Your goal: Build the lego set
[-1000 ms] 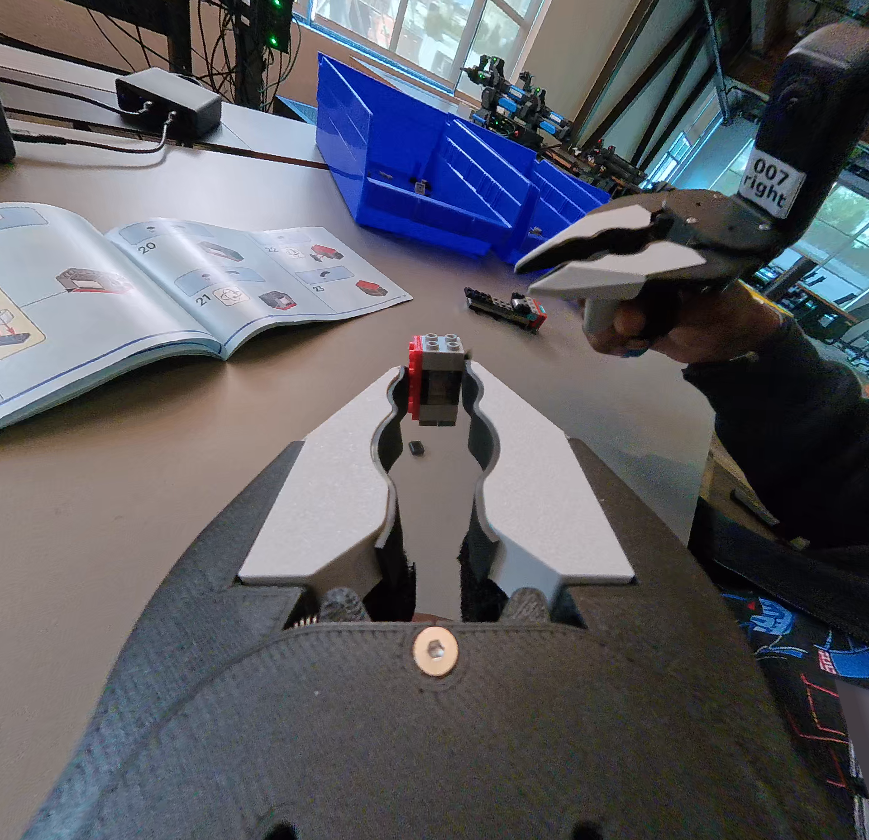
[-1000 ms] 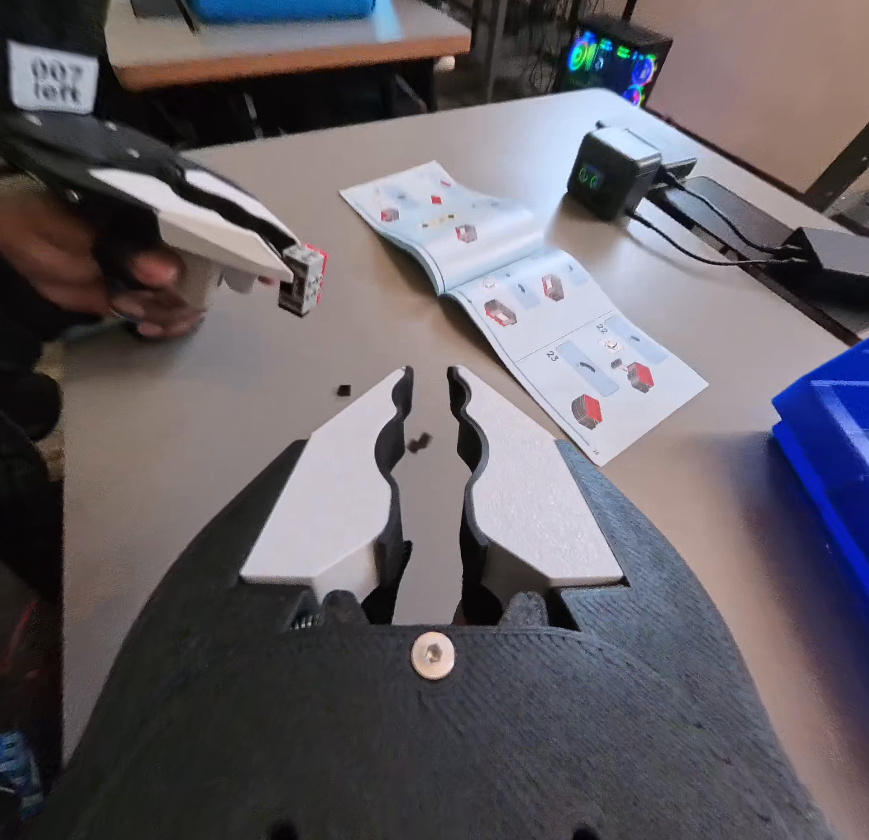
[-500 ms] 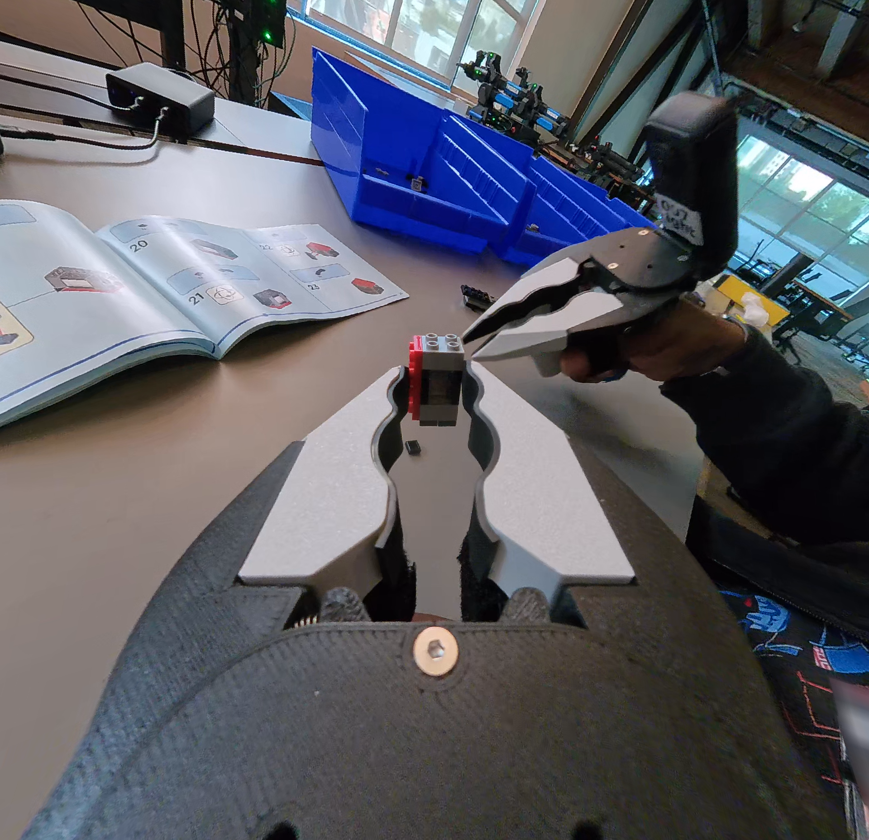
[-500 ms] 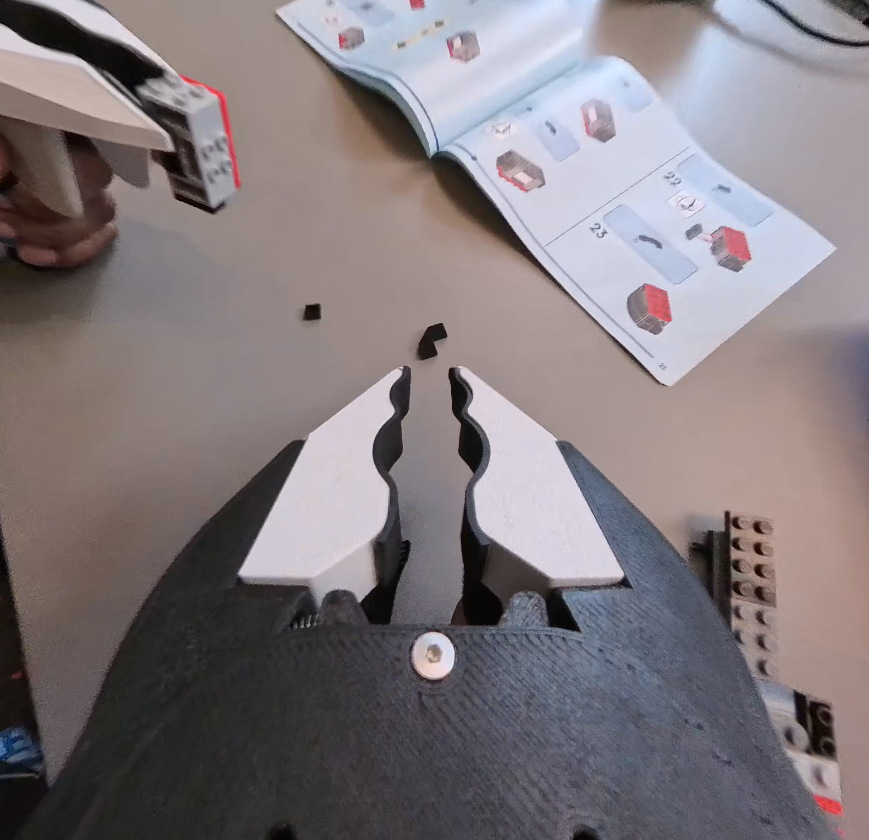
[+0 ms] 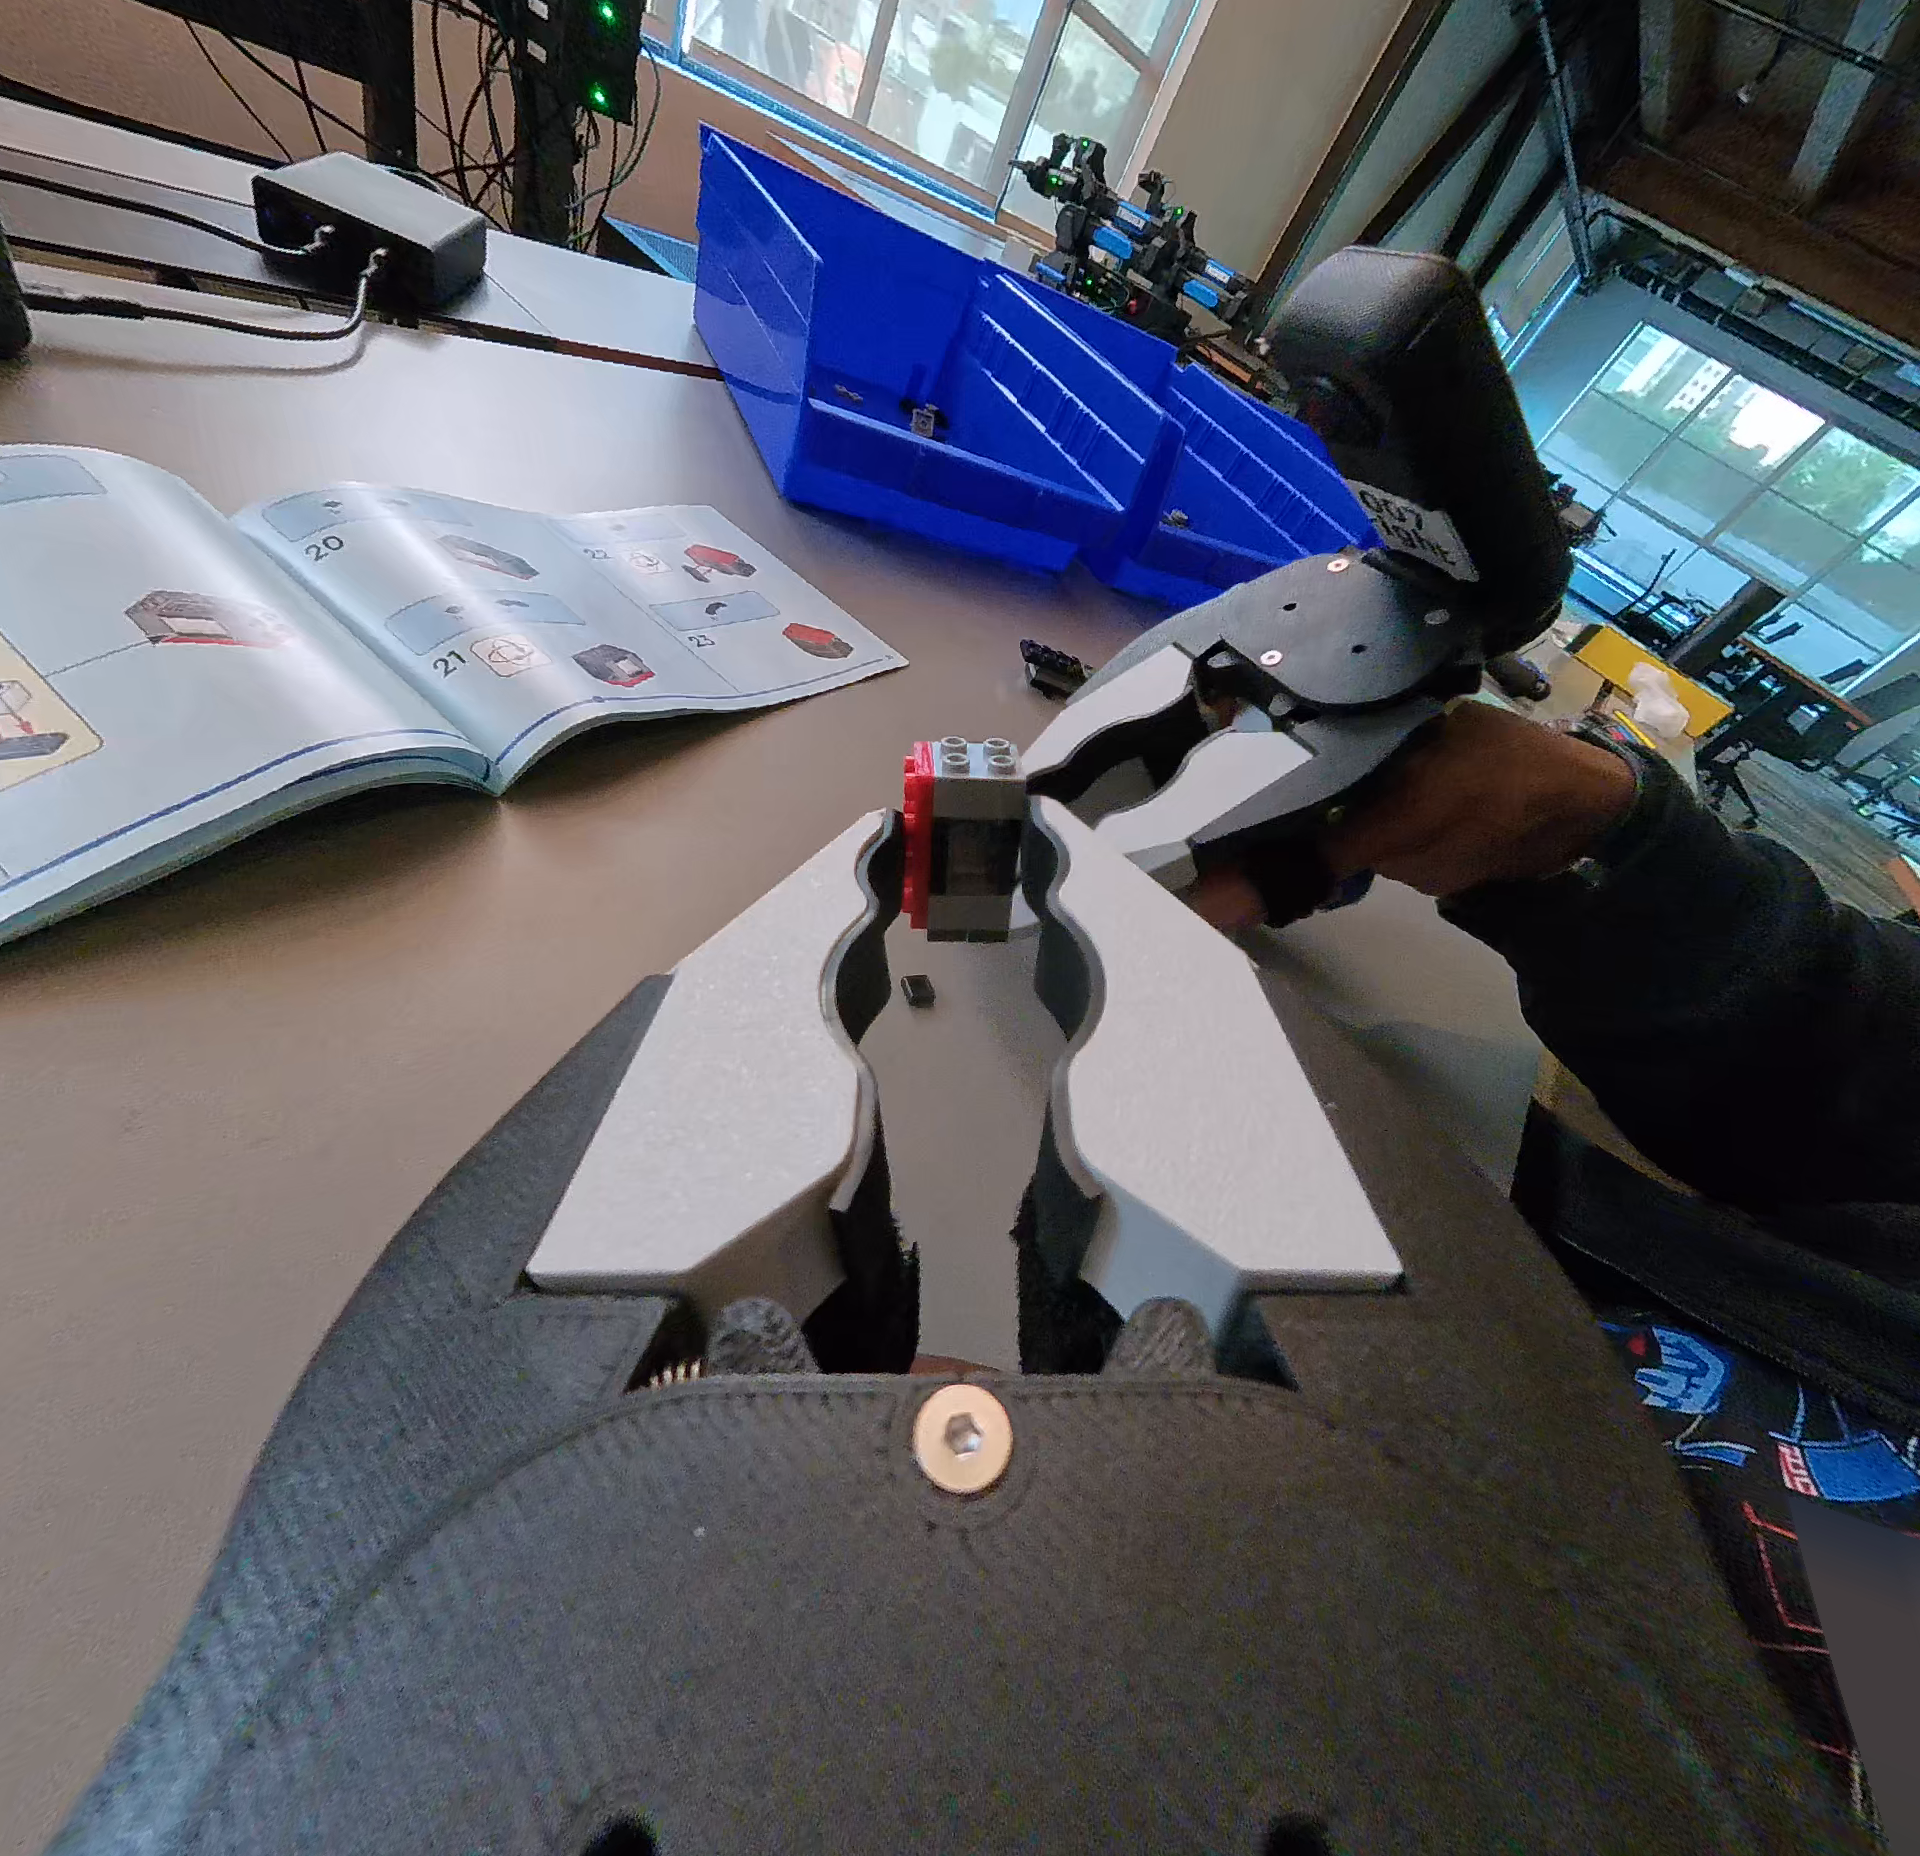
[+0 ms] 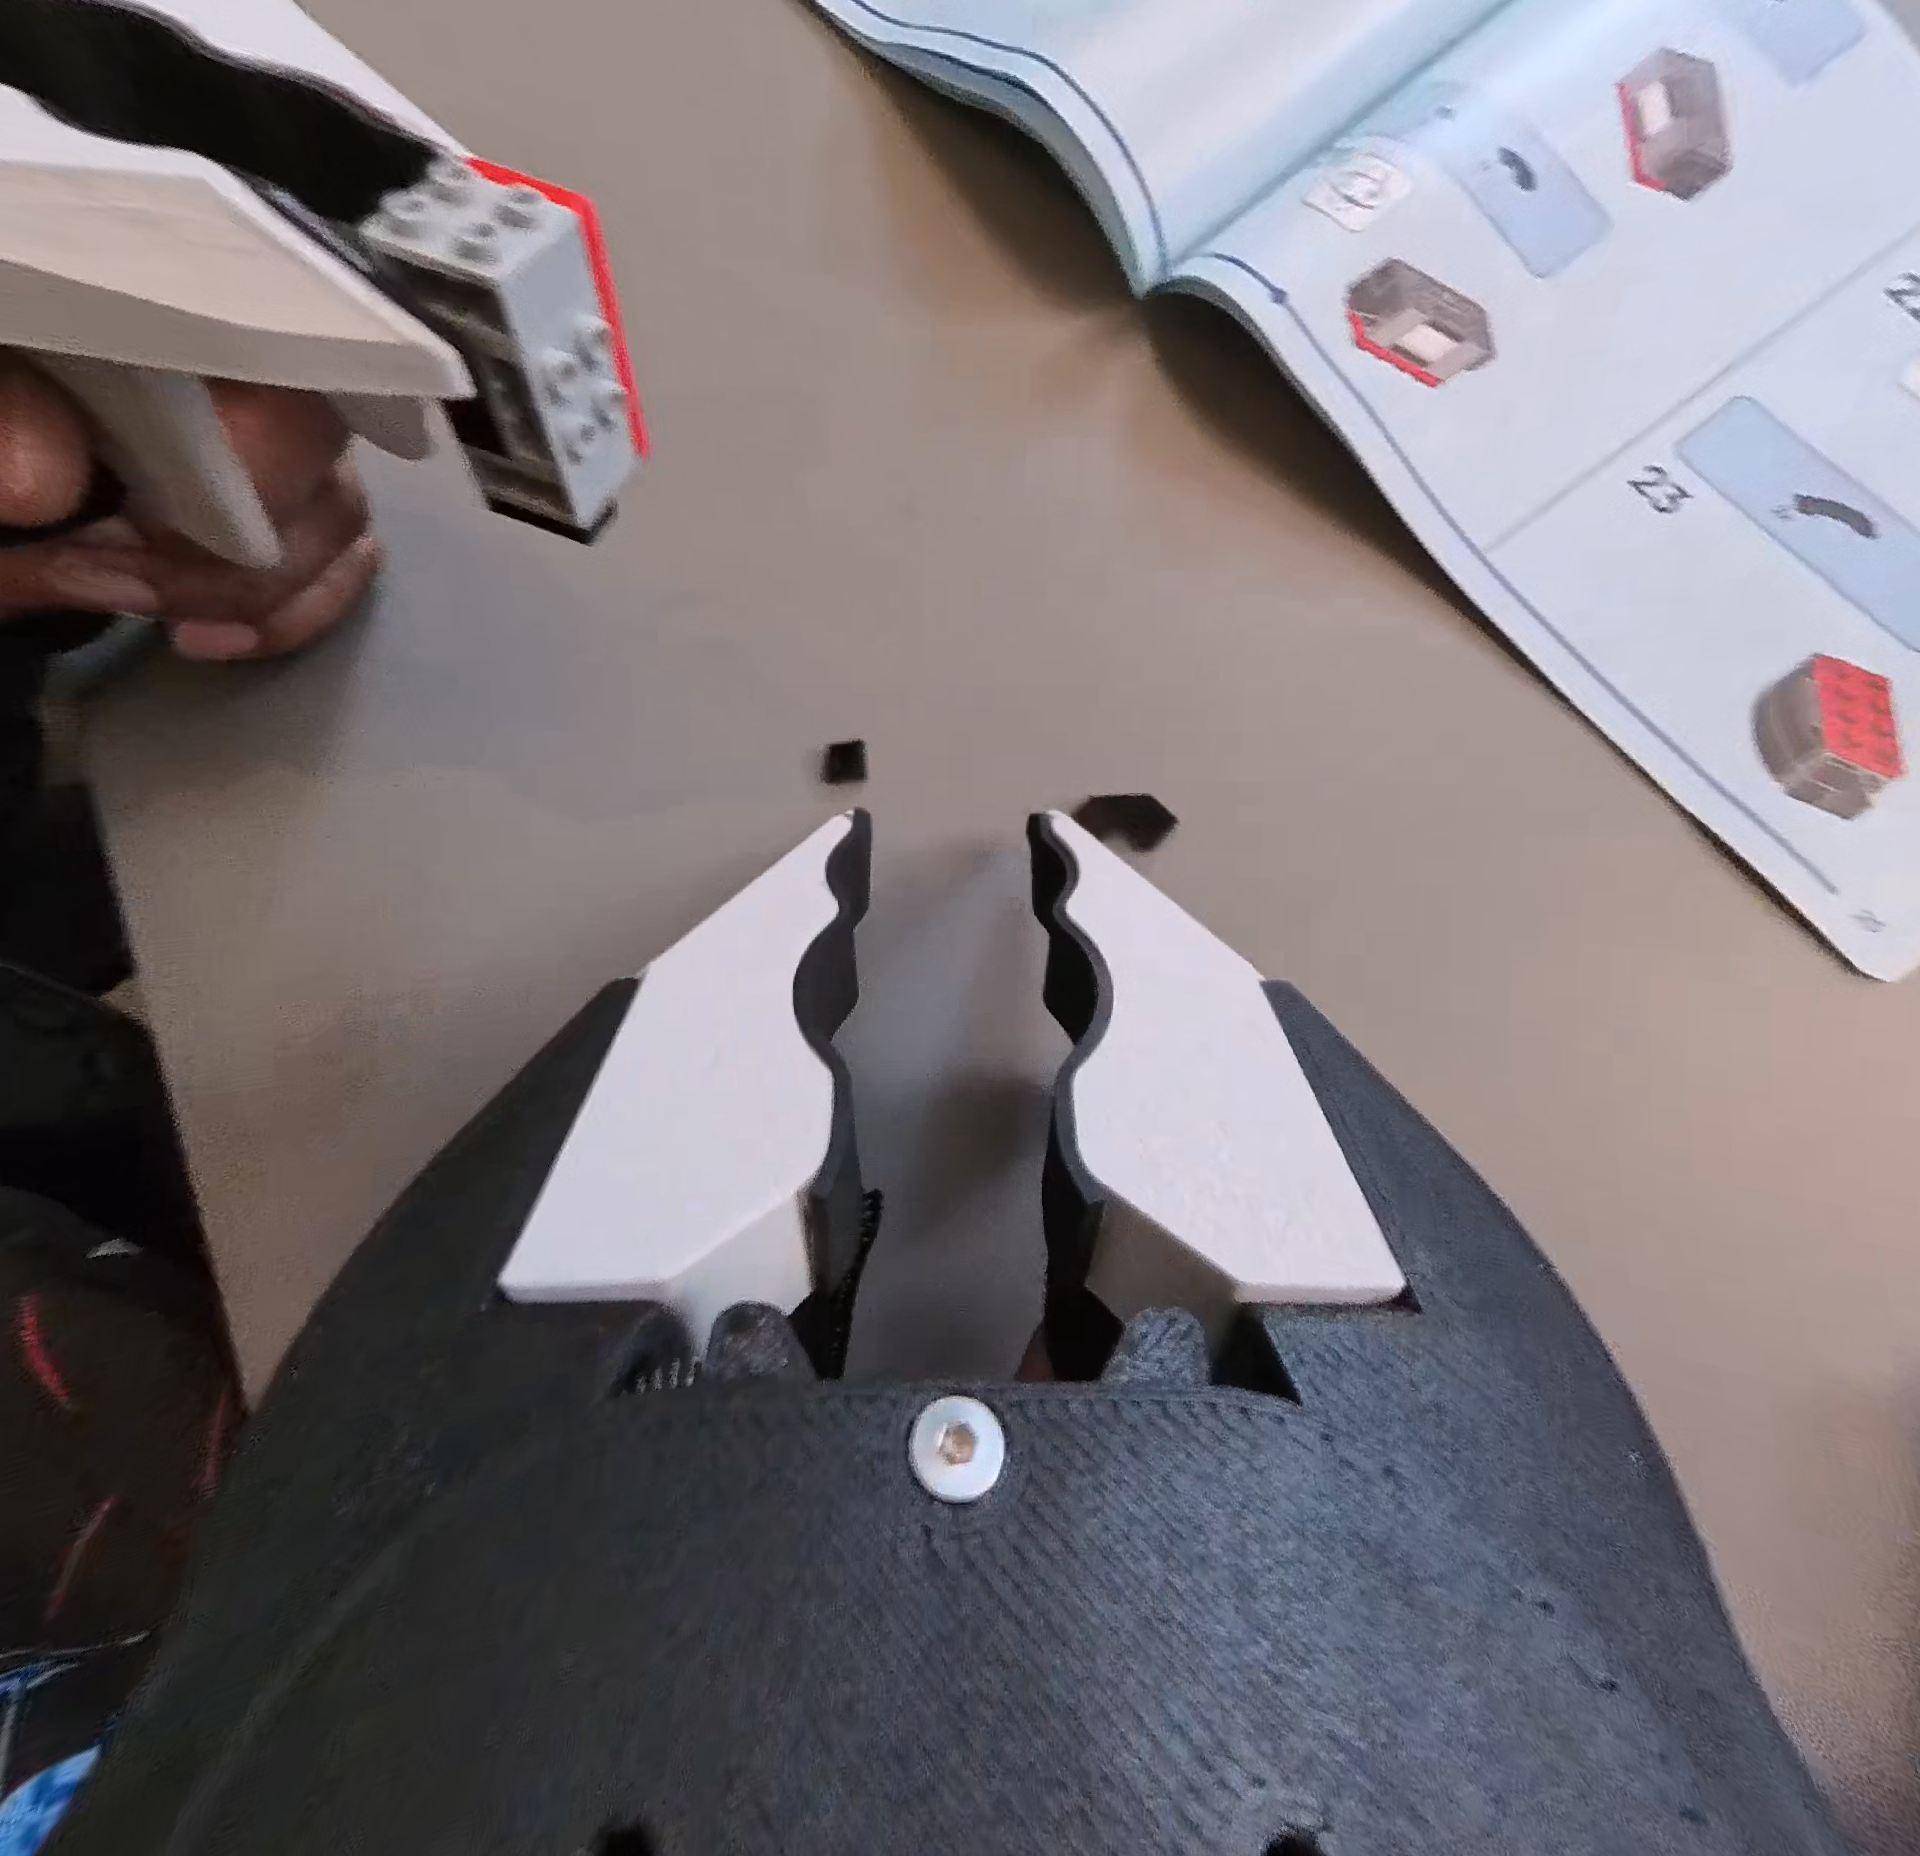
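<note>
Block: grey-and-red lego block [image 5: 961,850], held above the counter [image 5: 312,1027]
Left claw [image 5: 961,871]: pinching the block at its tips
Right claw [image 6: 945,830]: spread, empty, low over the counter
Loose bits: black square [image 6: 843,761] and curved piece [image 6: 1127,819] just past right claw's tips
Booklet [image 5: 416,622]: open, farther back

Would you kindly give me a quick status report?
Left tongs shut on grey-red lego block. Right tongs open, low over table, beside two small black pieces. Nothing blocking.
</note>
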